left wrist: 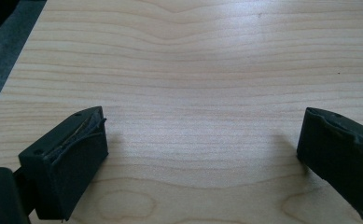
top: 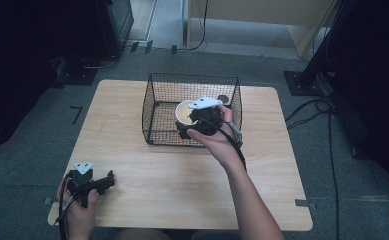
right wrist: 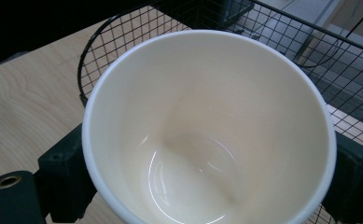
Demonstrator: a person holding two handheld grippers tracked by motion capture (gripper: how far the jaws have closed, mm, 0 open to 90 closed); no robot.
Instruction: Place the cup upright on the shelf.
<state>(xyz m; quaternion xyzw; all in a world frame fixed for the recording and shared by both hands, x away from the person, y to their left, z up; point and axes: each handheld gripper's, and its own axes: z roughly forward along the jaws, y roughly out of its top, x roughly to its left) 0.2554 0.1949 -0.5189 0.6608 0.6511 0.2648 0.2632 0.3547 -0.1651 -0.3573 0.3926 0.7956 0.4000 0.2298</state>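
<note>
A white paper cup [top: 184,113] [right wrist: 207,126], empty inside, is held over the black wire basket [top: 157,102] [right wrist: 282,28]. My right gripper [top: 194,119] [right wrist: 207,186] is shut on the cup, one black jaw pressed to each side of its wall. The cup hangs tilted above the basket's inside, near its front right part. My left gripper [top: 99,184] [left wrist: 202,149] rests low over the table [top: 182,185] at the front left corner, open, with bare wood between its jaws.
The wire basket stands at the back middle of the wooden table. A small dark object [top: 223,98] lies in the basket's far right corner. Cables [top: 327,130] run across the grey floor to the right. Dark stands and furniture ring the table.
</note>
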